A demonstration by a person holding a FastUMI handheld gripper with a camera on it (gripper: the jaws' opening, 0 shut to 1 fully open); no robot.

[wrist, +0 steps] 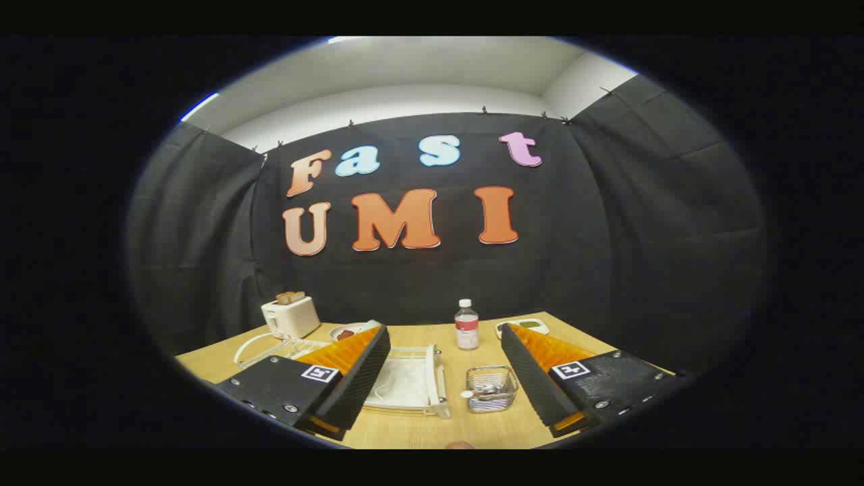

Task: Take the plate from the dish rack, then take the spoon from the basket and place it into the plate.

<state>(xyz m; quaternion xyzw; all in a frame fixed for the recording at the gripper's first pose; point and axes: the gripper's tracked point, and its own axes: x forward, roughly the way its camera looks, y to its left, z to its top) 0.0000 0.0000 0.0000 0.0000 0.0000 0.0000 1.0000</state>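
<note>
Fingers [364,364] wide open, nothing held, above dish rack [412,381] w/ plate [405,385]; could clip rack rim or nudge nearby basket [491,388] descending.

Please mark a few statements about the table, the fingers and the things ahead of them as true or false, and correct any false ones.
1. The gripper is open, its fingers holding nothing. True.
2. The wire basket sits on the table between the fingers. True.
3. The bottle lies on its side inside the dish rack. False: it stands upright on the table, beyond the basket.
4. The toaster has bread in its slots. True.
5. The spoon already lies on a plate. False: it is in the basket.
6. The dish rack stands on top of the toaster. False: it sits on the table, nearer than the toaster.
</note>
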